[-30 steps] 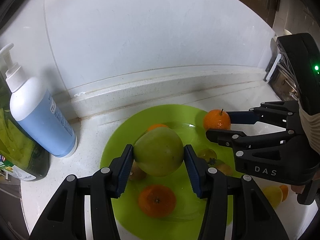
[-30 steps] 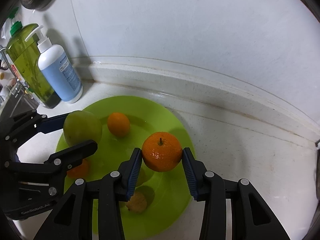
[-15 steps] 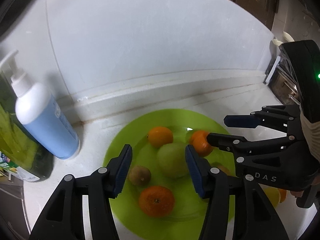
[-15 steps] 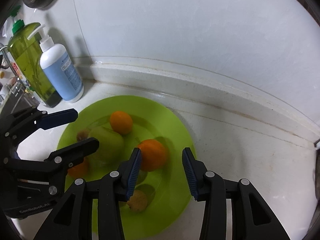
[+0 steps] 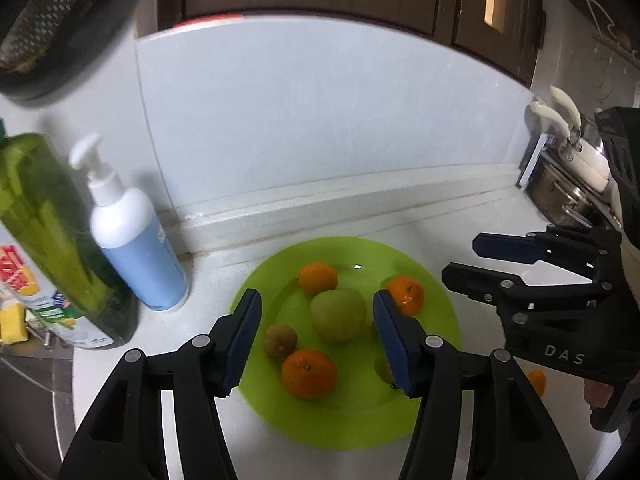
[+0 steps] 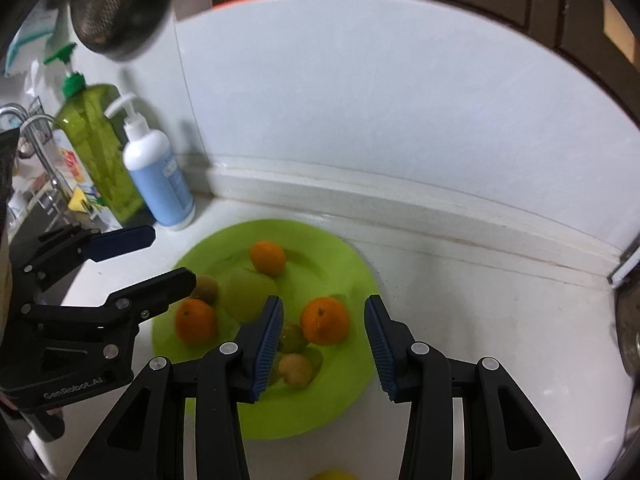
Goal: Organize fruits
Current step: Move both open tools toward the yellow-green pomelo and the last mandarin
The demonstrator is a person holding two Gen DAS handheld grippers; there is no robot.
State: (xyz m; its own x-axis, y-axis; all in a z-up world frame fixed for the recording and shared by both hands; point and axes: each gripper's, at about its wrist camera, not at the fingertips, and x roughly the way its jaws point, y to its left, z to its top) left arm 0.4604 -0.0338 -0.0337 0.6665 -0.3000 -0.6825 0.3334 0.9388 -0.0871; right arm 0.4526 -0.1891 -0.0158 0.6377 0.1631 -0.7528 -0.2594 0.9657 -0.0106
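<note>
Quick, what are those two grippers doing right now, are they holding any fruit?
Left gripper: open, jaws just widened, holding nothing; green apple lies on the plate.
Right gripper: open, holding nothing.

White letters "DAS" stand on the black body of the right gripper (image 5: 464, 258), at four o'clock in the left wrist view. "GenRobot.AI" is embossed on the left gripper (image 6: 172, 256), at eight o'clock in the right wrist view. The labels on the green bottle (image 5: 48, 240) and the blue pump bottle (image 6: 160, 184) are too blurred to read.

Fruits (image 5: 338, 315) on plate (image 5: 444, 336), bottles (image 5: 136, 236) left.
</note>
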